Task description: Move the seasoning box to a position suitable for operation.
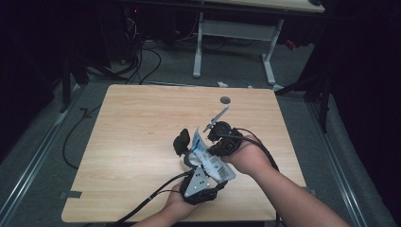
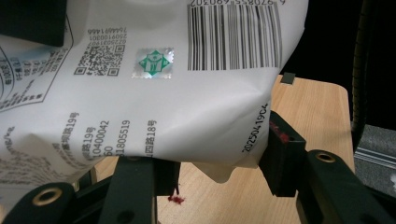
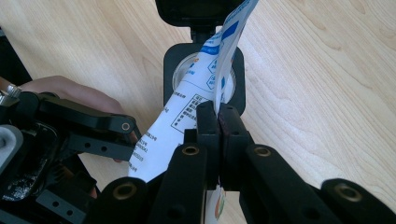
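A white and blue printed packet point(image 1: 208, 160) is held up between my two grippers near the table's front right. In the left gripper view its barcode side point(image 2: 187, 102) faces the camera. Its lower end sits between the jaws of my left gripper point(image 2: 217, 163), and the right pad point(image 2: 280, 154) presses its creased corner. My left gripper point(image 1: 201, 169) comes in from below. My right gripper point(image 3: 218, 116) is shut on the packet's point(image 3: 187, 112) thin edge. In the high view my right gripper point(image 1: 210, 149) is just right of the packet.
A black square base with a pale round middle point(image 3: 187, 65) lies on the wooden table point(image 1: 132, 123) under the packet. Farther back lie a thin metal rod point(image 1: 216, 118) and a grey disc point(image 1: 225, 100). Cables trail off the front edge.
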A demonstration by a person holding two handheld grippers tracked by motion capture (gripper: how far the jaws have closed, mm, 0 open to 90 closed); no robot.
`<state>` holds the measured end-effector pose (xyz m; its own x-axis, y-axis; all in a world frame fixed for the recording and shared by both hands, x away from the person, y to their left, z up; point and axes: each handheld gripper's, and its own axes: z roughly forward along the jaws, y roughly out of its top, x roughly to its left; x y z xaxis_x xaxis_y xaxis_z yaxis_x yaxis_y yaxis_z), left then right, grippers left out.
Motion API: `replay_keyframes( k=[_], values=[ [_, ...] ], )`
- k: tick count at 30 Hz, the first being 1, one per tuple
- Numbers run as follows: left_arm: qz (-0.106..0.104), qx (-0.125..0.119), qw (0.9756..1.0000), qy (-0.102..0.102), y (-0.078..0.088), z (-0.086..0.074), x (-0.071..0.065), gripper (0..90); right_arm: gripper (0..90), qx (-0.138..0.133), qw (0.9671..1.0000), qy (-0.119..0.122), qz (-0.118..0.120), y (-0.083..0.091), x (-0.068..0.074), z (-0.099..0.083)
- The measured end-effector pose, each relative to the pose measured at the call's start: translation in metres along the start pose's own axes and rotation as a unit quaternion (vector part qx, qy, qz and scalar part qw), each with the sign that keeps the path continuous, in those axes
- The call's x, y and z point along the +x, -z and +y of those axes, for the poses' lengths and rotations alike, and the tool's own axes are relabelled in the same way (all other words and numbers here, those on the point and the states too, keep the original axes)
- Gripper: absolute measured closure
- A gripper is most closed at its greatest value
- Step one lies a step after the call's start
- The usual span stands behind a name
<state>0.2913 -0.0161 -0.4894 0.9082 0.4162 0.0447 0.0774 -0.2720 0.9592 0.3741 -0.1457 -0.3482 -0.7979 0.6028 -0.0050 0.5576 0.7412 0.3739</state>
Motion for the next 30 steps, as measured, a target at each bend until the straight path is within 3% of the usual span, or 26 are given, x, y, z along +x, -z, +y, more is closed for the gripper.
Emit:
replay_keyframes(
  k=[30],
  values=[
    [0.001, 0.032, 0.9994, -0.009, 0.003, -0.016, 0.004, 55.0, 89.2, -0.012, 0.9996, -0.019, 0.015, 0.003, 0.005, -0.013]
  ],
)
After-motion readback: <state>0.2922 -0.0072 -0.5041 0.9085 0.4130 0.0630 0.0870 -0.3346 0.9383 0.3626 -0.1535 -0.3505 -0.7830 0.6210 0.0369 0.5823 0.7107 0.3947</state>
